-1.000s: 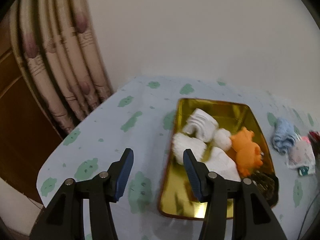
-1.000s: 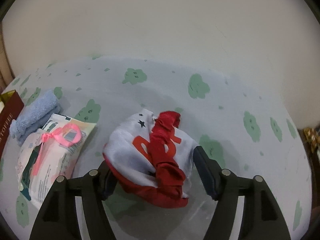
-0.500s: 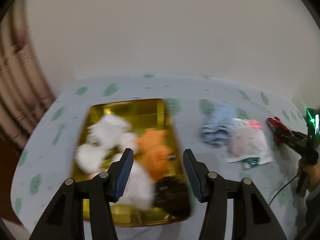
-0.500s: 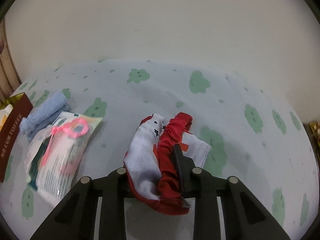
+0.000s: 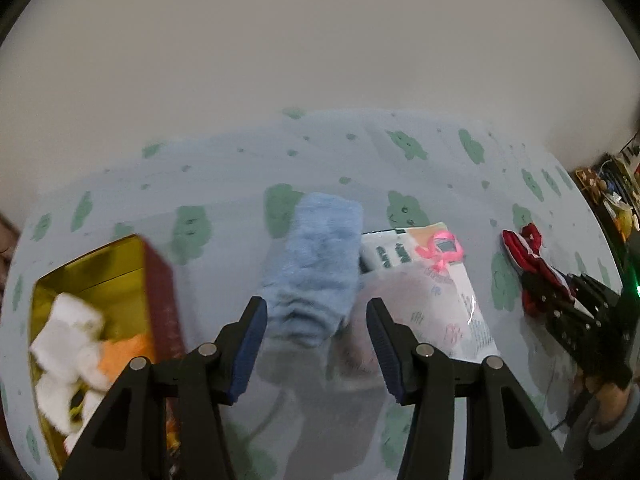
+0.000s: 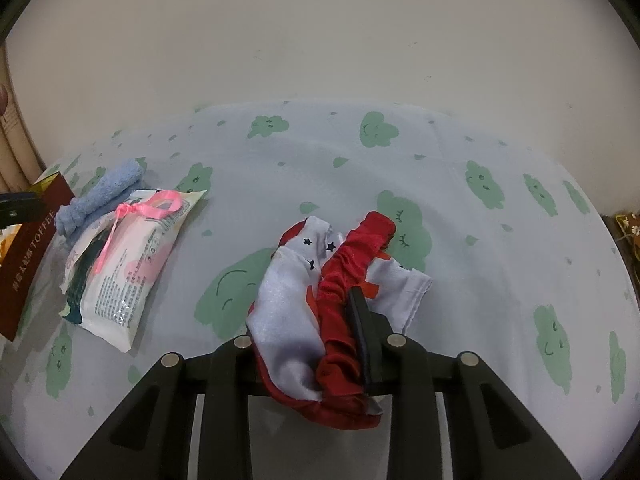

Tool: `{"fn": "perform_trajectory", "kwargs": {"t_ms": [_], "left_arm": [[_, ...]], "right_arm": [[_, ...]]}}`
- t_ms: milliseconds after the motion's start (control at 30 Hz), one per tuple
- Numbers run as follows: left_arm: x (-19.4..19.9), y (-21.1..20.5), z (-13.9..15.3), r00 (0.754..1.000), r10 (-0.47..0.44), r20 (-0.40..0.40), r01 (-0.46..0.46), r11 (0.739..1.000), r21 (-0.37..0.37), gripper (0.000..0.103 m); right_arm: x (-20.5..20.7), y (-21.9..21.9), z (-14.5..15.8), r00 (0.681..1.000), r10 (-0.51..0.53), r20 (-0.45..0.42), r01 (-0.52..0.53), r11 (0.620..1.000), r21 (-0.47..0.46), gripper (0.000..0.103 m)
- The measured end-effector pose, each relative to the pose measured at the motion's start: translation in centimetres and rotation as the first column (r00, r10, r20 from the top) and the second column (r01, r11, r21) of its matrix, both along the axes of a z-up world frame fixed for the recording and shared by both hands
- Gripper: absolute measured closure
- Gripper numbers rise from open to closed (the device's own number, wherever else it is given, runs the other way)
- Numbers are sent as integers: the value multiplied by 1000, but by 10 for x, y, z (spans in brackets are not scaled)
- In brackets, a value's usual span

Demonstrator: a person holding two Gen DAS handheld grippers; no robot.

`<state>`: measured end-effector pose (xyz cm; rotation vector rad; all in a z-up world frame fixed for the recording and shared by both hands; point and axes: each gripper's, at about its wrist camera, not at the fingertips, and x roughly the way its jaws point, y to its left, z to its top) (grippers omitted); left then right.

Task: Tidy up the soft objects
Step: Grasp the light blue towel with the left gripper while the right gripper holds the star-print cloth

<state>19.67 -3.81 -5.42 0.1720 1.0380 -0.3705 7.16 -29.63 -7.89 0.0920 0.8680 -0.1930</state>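
Note:
My right gripper (image 6: pixel 316 320) is shut on a red and white cloth (image 6: pixel 320 296) and holds it just above the table; the cloth also shows in the left wrist view (image 5: pixel 528 268). My left gripper (image 5: pixel 316 340) is open, its fingers on either side of the near end of a rolled blue towel (image 5: pixel 316 268). The towel also shows in the right wrist view (image 6: pixel 100 196). A gold tin (image 5: pixel 104 264) at the left holds white and orange plush toys (image 5: pixel 80 344).
A plastic packet with a pink ribbon (image 5: pixel 432 292) lies right beside the towel; it also shows in the right wrist view (image 6: pixel 128 256). The table wears a pale blue cloth with green clouds (image 6: pixel 440 184). A wall stands close behind.
My left gripper has swung right from the gold tin to the blue towel. My right gripper has shut on the red and white cloth and lifted it slightly.

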Motion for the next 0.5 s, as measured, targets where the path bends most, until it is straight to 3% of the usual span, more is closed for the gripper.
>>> {"fn": "perform_trajectory", "kwargs": {"t_ms": [267,500], "left_arm": [[43,-23,-23,996,2,-91,-2,1000,-2,50],[60,-23,-44,995,59,-79,-56,998,42,50]], "right_arm": [[4,-3,-1,1000,8,-2,-8,1000,20,73],[4,-3,2,1000,13,-5,-13,1000,28,71]]}}
